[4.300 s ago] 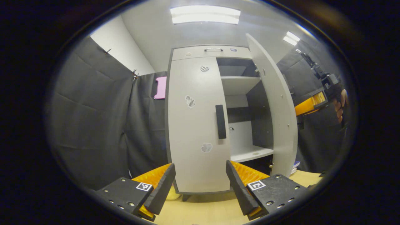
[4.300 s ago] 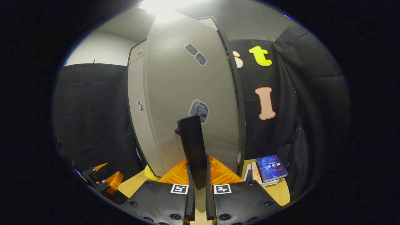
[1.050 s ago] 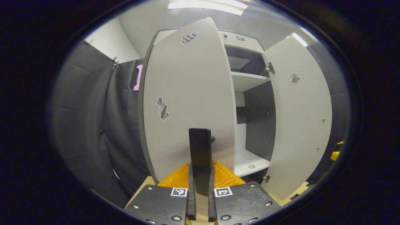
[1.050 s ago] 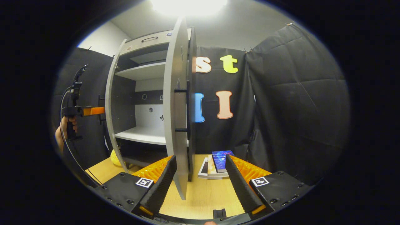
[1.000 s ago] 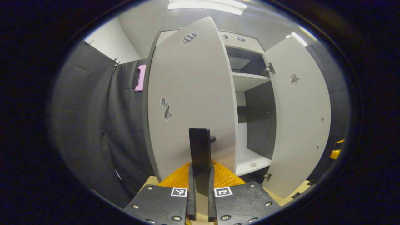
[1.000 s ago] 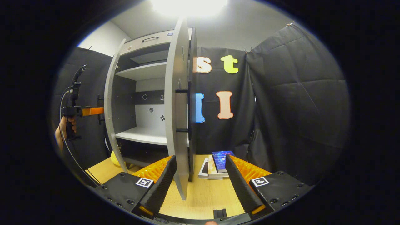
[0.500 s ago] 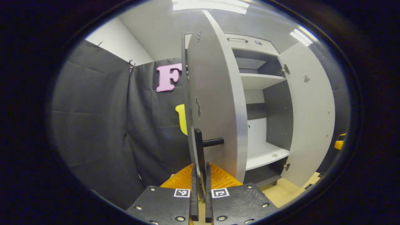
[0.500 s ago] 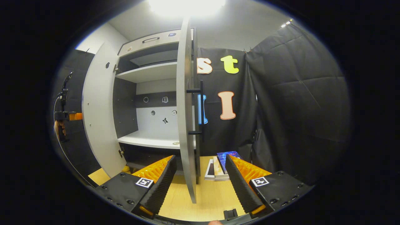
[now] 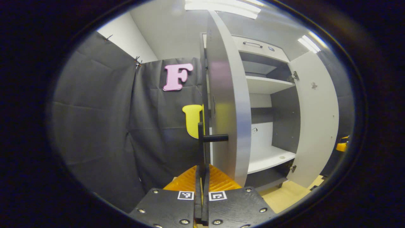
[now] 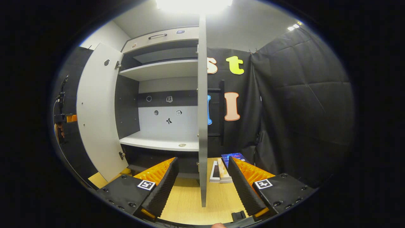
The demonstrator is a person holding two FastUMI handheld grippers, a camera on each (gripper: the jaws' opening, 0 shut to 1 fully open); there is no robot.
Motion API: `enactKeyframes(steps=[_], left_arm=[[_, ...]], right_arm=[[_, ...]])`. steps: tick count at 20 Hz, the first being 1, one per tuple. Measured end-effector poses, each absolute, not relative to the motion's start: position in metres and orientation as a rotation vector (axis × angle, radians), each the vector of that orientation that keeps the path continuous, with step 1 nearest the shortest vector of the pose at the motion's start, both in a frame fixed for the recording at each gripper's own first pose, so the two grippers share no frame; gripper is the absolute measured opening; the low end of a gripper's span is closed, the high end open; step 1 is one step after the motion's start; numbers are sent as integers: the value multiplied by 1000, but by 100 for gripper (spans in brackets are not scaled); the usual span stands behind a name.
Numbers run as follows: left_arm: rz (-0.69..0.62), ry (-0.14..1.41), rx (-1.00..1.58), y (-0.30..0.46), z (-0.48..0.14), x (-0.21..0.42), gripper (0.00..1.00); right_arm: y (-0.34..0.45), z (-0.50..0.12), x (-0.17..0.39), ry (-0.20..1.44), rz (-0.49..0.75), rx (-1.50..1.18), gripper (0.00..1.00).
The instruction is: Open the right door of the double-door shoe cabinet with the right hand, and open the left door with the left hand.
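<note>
shoe cabinet [image 10: 158, 38], landmark for all that follows. left door [image 9: 227, 104]: swung out from the cabinet front, near edge-on to us. its black bar handle [image 9: 200, 139]: clenched in our left gripper [image 9: 201, 202], fingers pressed on both faces. right door [image 10: 202, 110]: also swung out, edge-on, interior shelves exposed between the doors. right gripper [image 10: 202, 190]: released, fingers spread either side of that door's lower edge, apart from it. books [image 10: 226, 166]: on the tabletop right of the cabinet. advice, as we judge: follow the hinge arc, pull evenly, avoid twisting the handle, then let go.
</note>
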State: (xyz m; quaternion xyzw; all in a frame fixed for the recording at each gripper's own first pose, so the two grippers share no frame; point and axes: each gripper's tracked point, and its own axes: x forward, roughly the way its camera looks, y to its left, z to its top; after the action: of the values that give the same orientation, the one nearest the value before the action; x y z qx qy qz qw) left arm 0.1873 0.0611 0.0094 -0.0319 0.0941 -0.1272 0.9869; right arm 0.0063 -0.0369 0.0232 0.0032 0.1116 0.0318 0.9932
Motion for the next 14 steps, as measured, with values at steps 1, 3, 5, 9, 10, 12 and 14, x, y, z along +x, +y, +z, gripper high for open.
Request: enactKeyframes(steps=[1, 3, 5, 9, 10, 12, 14], left_arm=[[-258, 191, -62, 62, 7, 183, 2], [-254, 208, -58, 65, -1, 165, 2], [-236, 207, -56, 73, -2, 145, 2], [-167, 132, -56, 79, 26, 110, 2], [-157, 116, -51, 77, 33, 100, 2], [-142, 104, -25, 67, 39, 80, 0], [-126, 115, 3, 59, 37, 59, 2]], right_arm=[[-33, 23, 6, 223, 68, 7, 98], [-25, 27, 4, 208, 78, 5, 98], [-28, 30, 4, 194, 70, -13, 98], [-39, 36, 9, 156, 52, -53, 100], [-40, 39, 7, 142, 55, -58, 100], [-45, 46, 6, 107, 43, -75, 100], [-53, 49, 2, 83, 20, -112, 100]])
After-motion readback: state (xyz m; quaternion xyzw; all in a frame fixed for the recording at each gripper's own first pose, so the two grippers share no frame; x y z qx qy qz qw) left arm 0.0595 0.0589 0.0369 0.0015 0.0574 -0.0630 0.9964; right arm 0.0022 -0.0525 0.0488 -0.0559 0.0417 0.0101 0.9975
